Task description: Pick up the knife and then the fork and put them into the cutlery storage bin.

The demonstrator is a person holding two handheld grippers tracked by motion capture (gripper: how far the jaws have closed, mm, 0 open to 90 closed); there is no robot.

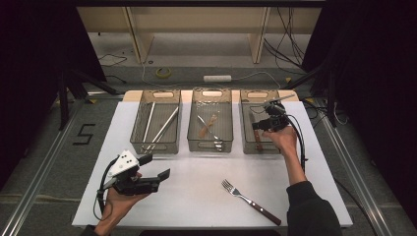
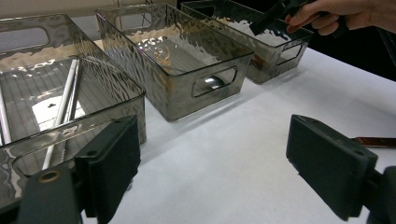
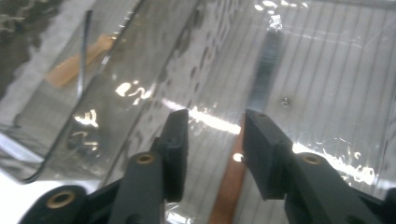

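Observation:
Three clear smoky bins stand in a row at the back of the white table (image 1: pixel 196 187). My right gripper (image 1: pixel 258 125) hangs inside the right bin (image 1: pixel 245 129), pointing down, open. Under it on the bin floor lies a knife (image 3: pixel 264 79) with a brown handle, and the pads of the right gripper (image 3: pixel 215 140) stand apart on either side of that handle without pressing it. My left gripper (image 1: pixel 156 166) hovers over the table's front left, open wide with nothing between its fingers (image 2: pixel 109 158). A fork (image 1: pixel 248 200) with a brown handle lies on the table at the front right.
The left bin (image 1: pixel 139 120) holds long metal rods. In the middle bin (image 1: pixel 210 145) lie utensils, one with a wooden handle. Beyond the table are wooden shelving legs, cables and a tape roll on the floor. Dark curtains flank both sides.

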